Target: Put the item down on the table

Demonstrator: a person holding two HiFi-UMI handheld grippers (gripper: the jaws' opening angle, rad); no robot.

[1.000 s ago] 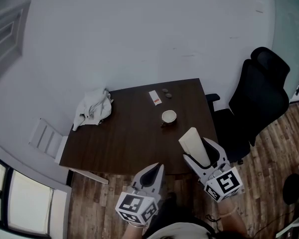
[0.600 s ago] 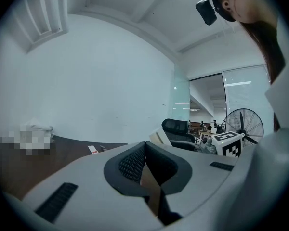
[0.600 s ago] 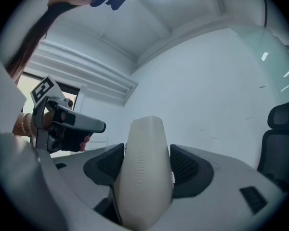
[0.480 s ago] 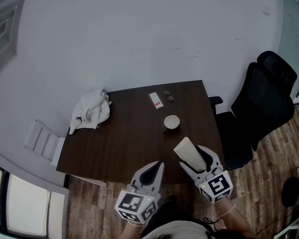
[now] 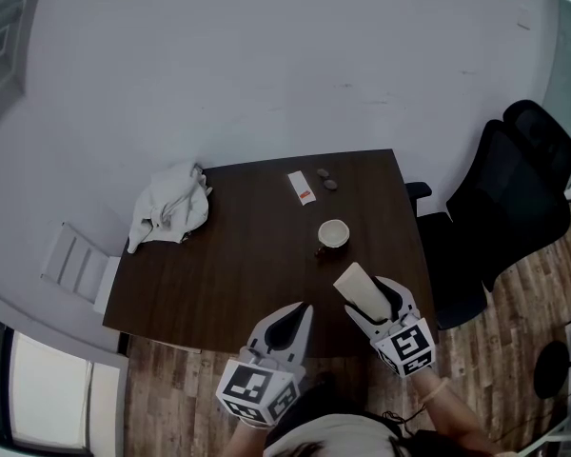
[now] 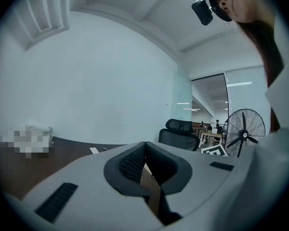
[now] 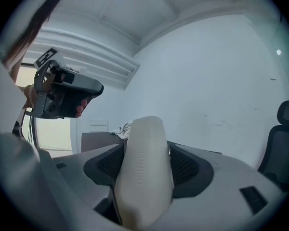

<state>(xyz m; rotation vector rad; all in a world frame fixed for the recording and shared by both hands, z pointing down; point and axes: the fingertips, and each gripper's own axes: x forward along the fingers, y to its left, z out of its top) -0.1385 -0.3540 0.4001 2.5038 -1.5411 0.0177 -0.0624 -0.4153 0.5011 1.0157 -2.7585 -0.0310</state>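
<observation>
My right gripper (image 5: 371, 298) pinches a cream oblong case (image 5: 356, 286), still raised over the near right corner of the dark table (image 5: 238, 255), at five o'clock from the cup (image 5: 333, 233). It has edged slightly left but not down, so the case is not yet set down. My left gripper (image 5: 287, 324) is pressed together, empty.
</observation>
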